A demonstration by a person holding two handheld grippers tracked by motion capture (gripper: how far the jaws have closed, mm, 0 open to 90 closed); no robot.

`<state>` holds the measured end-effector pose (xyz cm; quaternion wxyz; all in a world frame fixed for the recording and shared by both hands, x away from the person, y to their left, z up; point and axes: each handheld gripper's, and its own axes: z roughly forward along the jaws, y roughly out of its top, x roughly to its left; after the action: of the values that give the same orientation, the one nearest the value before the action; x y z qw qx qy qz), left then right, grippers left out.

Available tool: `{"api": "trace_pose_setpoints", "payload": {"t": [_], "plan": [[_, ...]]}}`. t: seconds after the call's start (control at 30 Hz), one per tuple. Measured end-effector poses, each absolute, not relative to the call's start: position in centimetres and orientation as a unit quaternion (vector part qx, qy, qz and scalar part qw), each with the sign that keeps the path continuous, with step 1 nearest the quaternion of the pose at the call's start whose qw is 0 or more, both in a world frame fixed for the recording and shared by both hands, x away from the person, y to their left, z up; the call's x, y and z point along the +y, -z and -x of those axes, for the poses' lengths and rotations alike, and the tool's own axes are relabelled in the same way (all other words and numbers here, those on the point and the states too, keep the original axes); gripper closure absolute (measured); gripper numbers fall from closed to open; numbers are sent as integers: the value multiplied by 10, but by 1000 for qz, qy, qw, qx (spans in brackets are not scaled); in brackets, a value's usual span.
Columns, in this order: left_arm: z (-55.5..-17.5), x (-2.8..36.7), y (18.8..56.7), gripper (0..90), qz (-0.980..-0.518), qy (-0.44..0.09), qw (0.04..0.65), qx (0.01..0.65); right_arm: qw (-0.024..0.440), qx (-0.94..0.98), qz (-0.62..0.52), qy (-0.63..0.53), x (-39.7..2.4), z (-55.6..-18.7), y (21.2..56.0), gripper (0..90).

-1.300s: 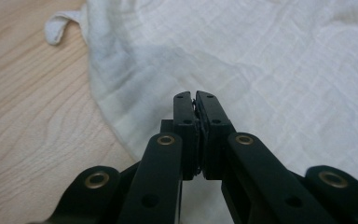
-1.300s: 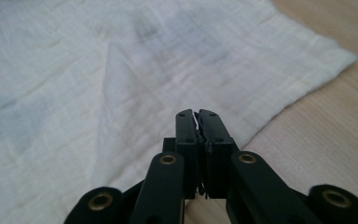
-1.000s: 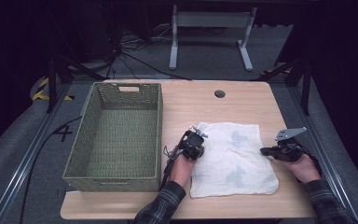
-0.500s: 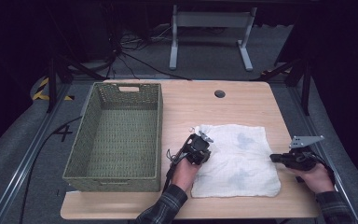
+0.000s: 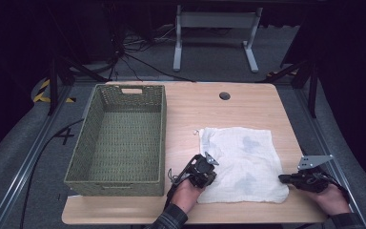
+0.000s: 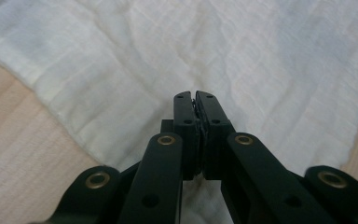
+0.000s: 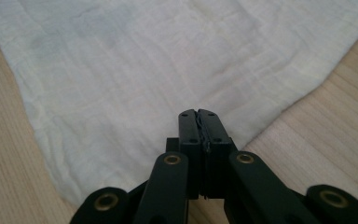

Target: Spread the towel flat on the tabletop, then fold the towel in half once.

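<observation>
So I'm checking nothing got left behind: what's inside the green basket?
The basket shows only its woven floor and walls, with nothing lying in it. The strip of floor just behind the near wall is hidden from the high view by that wall.

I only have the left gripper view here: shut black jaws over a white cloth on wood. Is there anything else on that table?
Observer: Yes, a green woven rectangular basket stands on the light wooden table, apart from the white crinkled cloth, on its left in the high view.
Operator: Anything in the basket?
Observer: Nothing visible inside; its woven floor shows bare.
Operator: Where is the other gripper?
Observer: The right gripper is at the cloth's near right corner, jaws shut, nothing between them in the right gripper view.
Operator: And mine, against the cloth?
Observer: The left gripper sits at the cloth's near left corner; the cloth lies spread flat between the two.
</observation>
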<state>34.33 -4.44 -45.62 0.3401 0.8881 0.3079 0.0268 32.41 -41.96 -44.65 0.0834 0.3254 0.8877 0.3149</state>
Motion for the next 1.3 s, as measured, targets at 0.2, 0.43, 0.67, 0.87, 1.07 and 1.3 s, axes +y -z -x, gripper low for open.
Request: {"api": "trace_pose_setpoints", "payload": {"t": [0.2, 0.43, 0.67, 0.87, 1.07, 1.3], "plan": [[-330, -46, 456, 879, -893, -18, 340, 295, 79, 888, -326, -316, -426, -317, 446, 890], [-337, -42, 453, 877, -888, -25, 342, 305, 80, 886, -321, -325, -424, -319, 444, 881], [-360, -40, 442, 794, -881, -50, 341, 325, 91, 881, -320, -336, -419, -335, 438, 842], [-373, -37, 437, 718, -876, -58, 342, 336, 99, 877, -322, -343, -417, -347, 435, 799], [-387, -37, 432, 673, -871, -70, 342, 345, 105, 873, -325, -349, -414, -357, 432, 773], [-414, -33, 424, 673, -863, -107, 328, 369, 108, 872, -322, -354, -410, -364, 429, 759]]}}
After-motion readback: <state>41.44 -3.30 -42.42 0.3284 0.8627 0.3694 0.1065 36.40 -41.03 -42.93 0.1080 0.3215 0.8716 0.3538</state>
